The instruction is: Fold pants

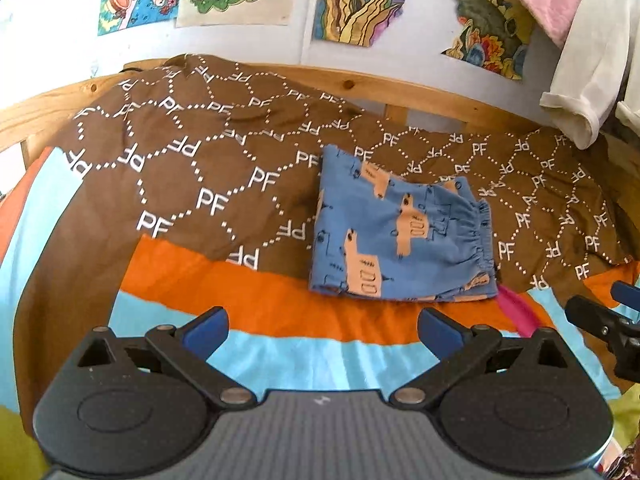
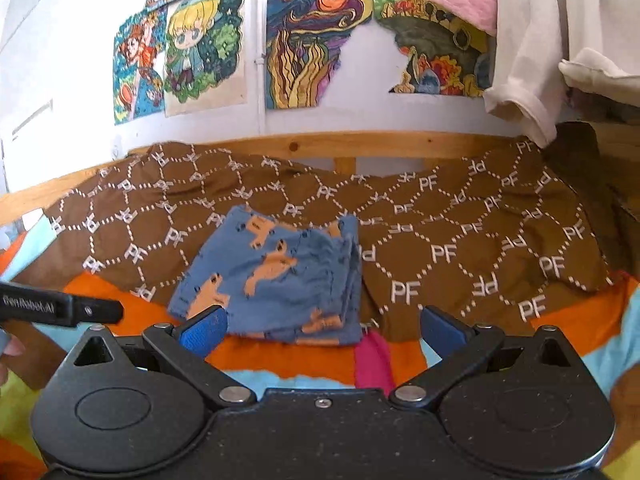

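Note:
The blue pants (image 1: pixel 396 236) with orange truck prints lie folded into a compact rectangle on the bed, half on the brown cloth and half on the orange stripe. They also show in the right wrist view (image 2: pixel 276 280). My left gripper (image 1: pixel 323 330) is open and empty, pulled back just short of the pants' near edge. My right gripper (image 2: pixel 323 330) is open and empty, its jaws just in front of the pants' near edge. The right gripper's side shows at the right edge of the left wrist view (image 1: pixel 608 320). The left one shows at the left of the right wrist view (image 2: pixel 60 306).
A brown cloth (image 1: pixel 192 168) with white PF lettering covers the back of the bed over a striped orange and light-blue sheet (image 1: pixel 280 320). A wooden bed rail (image 2: pixel 320 146) runs along the wall with posters. White and pink clothes (image 2: pixel 536 40) hang at the upper right.

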The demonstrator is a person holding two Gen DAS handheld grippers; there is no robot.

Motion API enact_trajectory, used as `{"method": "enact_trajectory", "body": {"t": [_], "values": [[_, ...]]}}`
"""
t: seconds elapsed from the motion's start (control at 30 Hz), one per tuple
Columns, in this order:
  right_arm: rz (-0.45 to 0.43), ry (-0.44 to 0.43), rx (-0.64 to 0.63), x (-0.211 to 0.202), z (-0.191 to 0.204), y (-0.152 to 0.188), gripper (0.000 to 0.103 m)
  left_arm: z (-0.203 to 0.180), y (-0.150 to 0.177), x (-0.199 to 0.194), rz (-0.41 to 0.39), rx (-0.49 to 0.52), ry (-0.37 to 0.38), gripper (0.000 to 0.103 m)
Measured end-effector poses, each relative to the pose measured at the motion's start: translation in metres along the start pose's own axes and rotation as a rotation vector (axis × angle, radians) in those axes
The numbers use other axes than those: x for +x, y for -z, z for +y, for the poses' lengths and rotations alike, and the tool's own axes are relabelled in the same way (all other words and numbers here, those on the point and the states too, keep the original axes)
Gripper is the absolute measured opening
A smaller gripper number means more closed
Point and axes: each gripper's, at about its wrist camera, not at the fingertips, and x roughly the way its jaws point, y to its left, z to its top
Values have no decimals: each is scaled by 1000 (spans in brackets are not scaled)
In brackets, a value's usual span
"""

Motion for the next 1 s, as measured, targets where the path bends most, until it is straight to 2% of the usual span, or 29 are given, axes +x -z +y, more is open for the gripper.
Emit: {"method": "enact_trajectory", "body": {"t": [0.6, 0.77, 1.0], "values": [[37, 15, 44, 1, -5, 7, 102, 2, 6, 7, 35, -12, 8, 103], [45, 19, 45, 2, -5, 7, 102, -3, 6, 9, 68, 24, -31, 103], [53, 27, 43, 1, -6, 9, 102, -11, 7, 9, 65, 89, -66, 103]]}}
